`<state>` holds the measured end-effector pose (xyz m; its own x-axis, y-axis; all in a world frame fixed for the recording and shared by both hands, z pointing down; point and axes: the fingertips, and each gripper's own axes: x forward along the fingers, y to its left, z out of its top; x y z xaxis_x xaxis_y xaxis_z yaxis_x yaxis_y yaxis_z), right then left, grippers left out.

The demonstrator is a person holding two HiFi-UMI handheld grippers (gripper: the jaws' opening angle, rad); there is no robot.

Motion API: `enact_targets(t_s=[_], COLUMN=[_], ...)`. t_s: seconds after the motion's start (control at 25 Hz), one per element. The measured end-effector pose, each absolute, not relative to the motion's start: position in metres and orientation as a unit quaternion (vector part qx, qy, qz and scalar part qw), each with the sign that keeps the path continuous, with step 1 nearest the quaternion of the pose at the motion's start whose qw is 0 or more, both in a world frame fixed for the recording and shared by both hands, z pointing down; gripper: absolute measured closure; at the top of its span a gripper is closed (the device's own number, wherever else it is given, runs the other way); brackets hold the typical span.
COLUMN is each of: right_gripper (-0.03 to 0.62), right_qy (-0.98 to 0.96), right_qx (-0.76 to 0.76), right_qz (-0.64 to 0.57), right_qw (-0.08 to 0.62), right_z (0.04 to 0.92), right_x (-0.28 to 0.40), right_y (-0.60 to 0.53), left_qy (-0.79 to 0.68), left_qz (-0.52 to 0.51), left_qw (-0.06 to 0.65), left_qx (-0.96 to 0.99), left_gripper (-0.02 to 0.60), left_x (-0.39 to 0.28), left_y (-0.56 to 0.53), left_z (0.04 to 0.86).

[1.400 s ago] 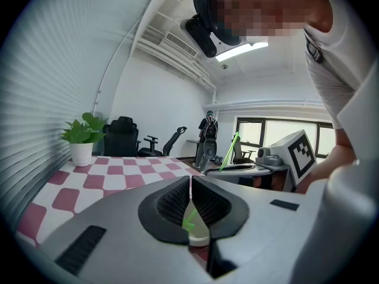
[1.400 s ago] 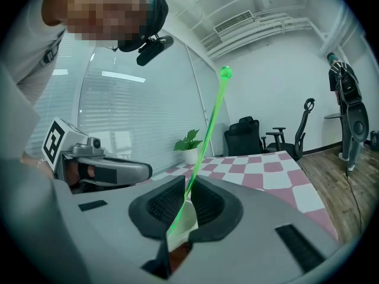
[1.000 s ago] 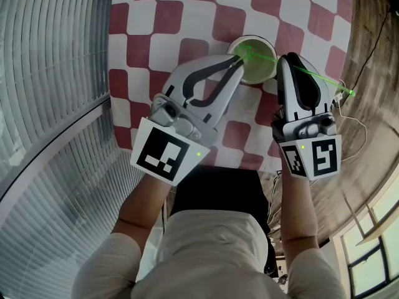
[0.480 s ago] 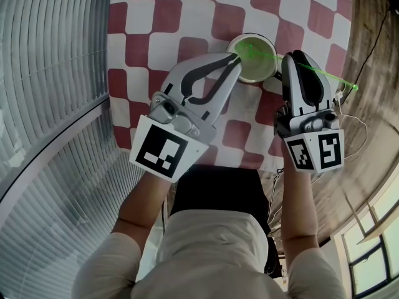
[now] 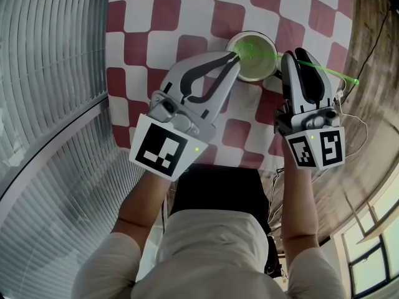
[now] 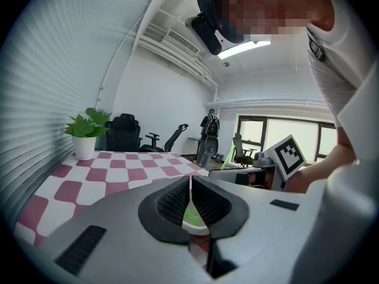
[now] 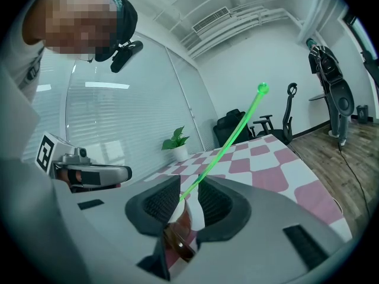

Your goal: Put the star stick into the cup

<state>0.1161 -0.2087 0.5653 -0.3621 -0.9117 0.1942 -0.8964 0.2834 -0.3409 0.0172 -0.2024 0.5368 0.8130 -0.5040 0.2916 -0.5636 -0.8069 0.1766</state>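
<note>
Toward the right edge of the red-and-white checked table [image 5: 143,17] stands a pale cup [image 5: 252,68], and both grippers meet at it. At the cup's left side, the left gripper [image 6: 190,189] has its jaws closed on the thin rim, one pad inside the wall and one outside. That hold looks meant to keep the light cup from tipping or sliding while the stick goes in.

From the cup's right comes the right gripper [image 7: 188,194], lying nearly level. Its jaws have just been opening. They now stand partly apart, with the green star stick [image 5: 321,70] running through the gap and neither pad pressing on it.

The stick's lower end sits inside the cup. Its shaft leans across the rim and slants out over the table's right edge, its far tip well clear of the cloth.

Judging by this, the stick has been let go so that the cup carries it. The long slant puts much of its length outside the rim, so the steadying grip of the left gripper matters: the stick could lever the cup over or slide out.
</note>
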Motion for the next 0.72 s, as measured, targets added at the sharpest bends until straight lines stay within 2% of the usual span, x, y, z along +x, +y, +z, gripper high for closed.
enact_targets(t_s=[0.52,0.72], right_gripper=[0.431,0.424], right_qy=[0.809,0.807], right_qx=[-0.546,-0.548], right_qz=[-0.217,-0.219], right_qw=[0.018,0.013], right_z=[0.574,0.574], right_x=[0.113,0.118], right_y=[-0.202,-0.196], left_qy=[-0.283,-0.276], left_qz=[0.115,0.122], left_qw=[0.128,0.126], left_qx=[0.944,0.945], left_gripper=[0.546,0.546], left_x=[0.023,0.027], left_y=[-0.198,-0.191], left_z=[0.542,0.541])
